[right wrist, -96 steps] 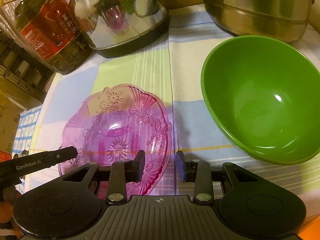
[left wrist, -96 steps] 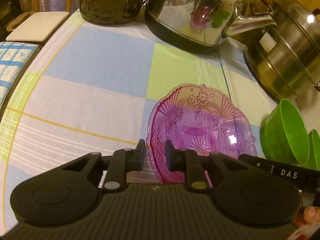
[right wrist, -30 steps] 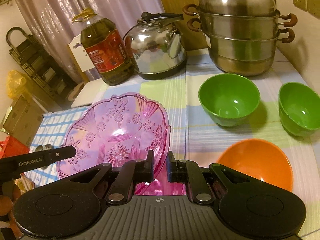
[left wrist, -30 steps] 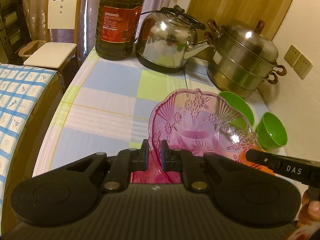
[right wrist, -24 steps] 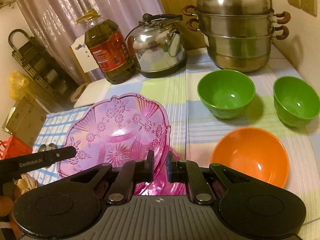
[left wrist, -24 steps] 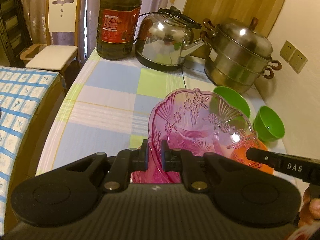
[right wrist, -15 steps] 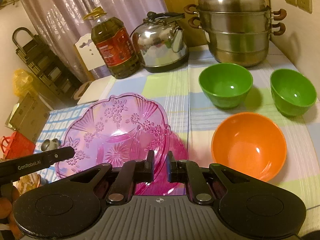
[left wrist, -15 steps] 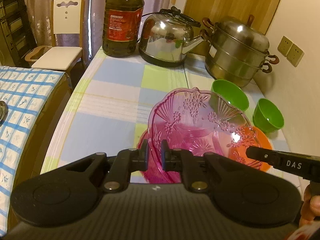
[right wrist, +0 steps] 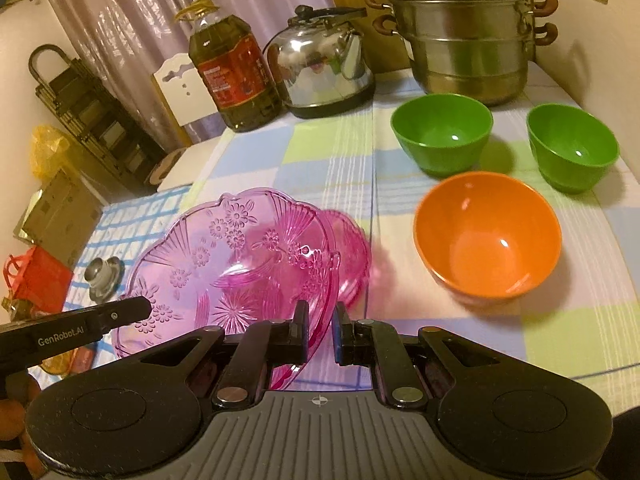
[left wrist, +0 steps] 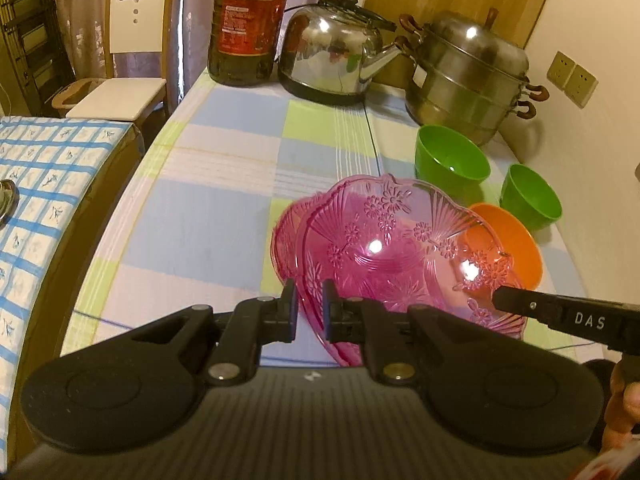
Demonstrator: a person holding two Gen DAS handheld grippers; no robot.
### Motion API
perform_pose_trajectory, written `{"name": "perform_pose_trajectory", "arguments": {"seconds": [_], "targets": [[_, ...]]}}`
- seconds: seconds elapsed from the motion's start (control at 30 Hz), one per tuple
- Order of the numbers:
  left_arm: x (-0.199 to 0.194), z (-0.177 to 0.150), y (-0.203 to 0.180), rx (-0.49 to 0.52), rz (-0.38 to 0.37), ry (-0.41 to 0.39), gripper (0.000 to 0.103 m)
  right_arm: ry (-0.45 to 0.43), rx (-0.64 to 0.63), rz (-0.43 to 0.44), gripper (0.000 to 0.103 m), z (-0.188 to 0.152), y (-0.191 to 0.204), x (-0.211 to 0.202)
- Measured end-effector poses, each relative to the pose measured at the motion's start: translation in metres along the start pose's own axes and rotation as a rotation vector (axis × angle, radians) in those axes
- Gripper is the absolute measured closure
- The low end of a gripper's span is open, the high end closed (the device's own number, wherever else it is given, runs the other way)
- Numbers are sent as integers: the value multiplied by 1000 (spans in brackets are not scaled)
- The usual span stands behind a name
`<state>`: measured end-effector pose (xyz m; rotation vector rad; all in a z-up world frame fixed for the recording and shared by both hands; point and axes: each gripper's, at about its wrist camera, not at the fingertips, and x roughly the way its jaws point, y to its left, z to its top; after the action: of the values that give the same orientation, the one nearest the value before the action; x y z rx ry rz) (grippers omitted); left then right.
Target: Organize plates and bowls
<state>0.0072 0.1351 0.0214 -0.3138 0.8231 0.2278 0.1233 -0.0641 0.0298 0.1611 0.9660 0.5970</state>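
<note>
I hold a clear pink glass plate (left wrist: 392, 248) (right wrist: 224, 264) tilted above the checked tablecloth. My left gripper (left wrist: 308, 308) is shut on its left rim and my right gripper (right wrist: 322, 328) is shut on its right rim. A second pink plate (left wrist: 286, 236) (right wrist: 352, 248) lies on the cloth just beneath and beyond it. An orange bowl (left wrist: 516, 248) (right wrist: 488, 240) stands right of the plates. Behind it are a larger green bowl (left wrist: 452, 160) (right wrist: 440, 132) and a smaller green bowl (left wrist: 528, 196) (right wrist: 572, 144).
At the table's far end stand an oil bottle (left wrist: 248, 24), a steel kettle (left wrist: 336, 60) and a stacked steel steamer (left wrist: 468, 76). A wall runs along the right. Left of the table are a blue-checked surface (left wrist: 40, 184) and a white chair (left wrist: 128, 60).
Both grippers closed on the pink plate and lifted it off the cloth. They have carried it toward the near end of the table, where the second pink plate and orange bowl came into view.
</note>
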Motion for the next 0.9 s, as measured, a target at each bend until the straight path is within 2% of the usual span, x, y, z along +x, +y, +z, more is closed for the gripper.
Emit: {"name": "perform_pose_trajectory", "arguments": {"seconds": [0.47,0.9], "targets": [[-5,-39,-6,-18,-3,16,93,26,-5,-15,92,-34,-11,-8],[-1,-45,-8,-12,5,30,93,43,-5,-22,92,-43,-15,-4]]}}
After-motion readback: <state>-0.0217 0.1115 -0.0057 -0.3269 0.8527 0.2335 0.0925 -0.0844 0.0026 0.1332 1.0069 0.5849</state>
